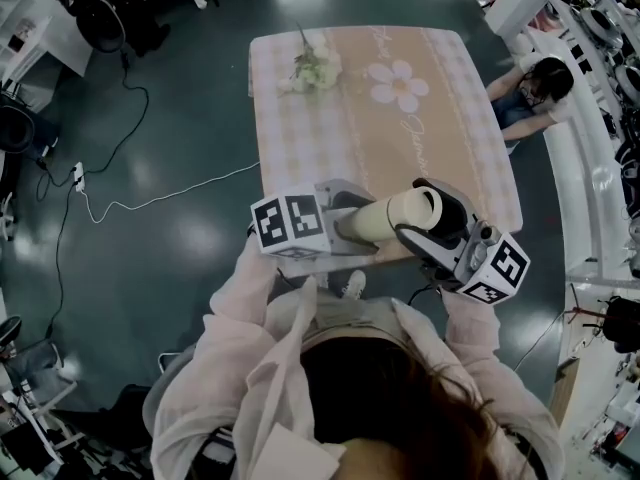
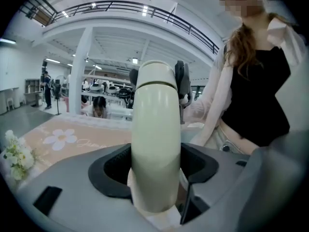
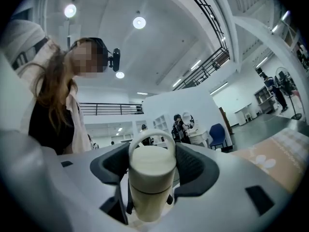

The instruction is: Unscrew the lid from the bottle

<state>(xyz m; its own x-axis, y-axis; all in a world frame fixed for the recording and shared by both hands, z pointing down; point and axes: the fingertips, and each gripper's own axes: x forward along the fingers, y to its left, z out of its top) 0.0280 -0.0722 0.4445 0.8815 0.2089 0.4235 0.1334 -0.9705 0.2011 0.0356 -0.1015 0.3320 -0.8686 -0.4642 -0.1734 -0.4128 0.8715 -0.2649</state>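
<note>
- Bottle [image 1: 385,220], cream-coloured, lies level in the air over the near edge of the table [image 1: 440,118], between both grippers.
- Left gripper [image 1: 345,226] has its jaws clamped on the bottle's body.
- Right gripper [image 1: 440,220] has its pads pressed on the lid [image 3: 152,166], which has a loop handle, at the opposite end.

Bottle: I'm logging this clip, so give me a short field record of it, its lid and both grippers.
bottle: cream, held in the air, lying roughly sideways in front of the person
lid: on the bottle, loop handle on top
left gripper: jaws clamped on the bottle's body
right gripper: jaws clamped on the lid
table: patterned cloth, flower bunch at its far side
</note>
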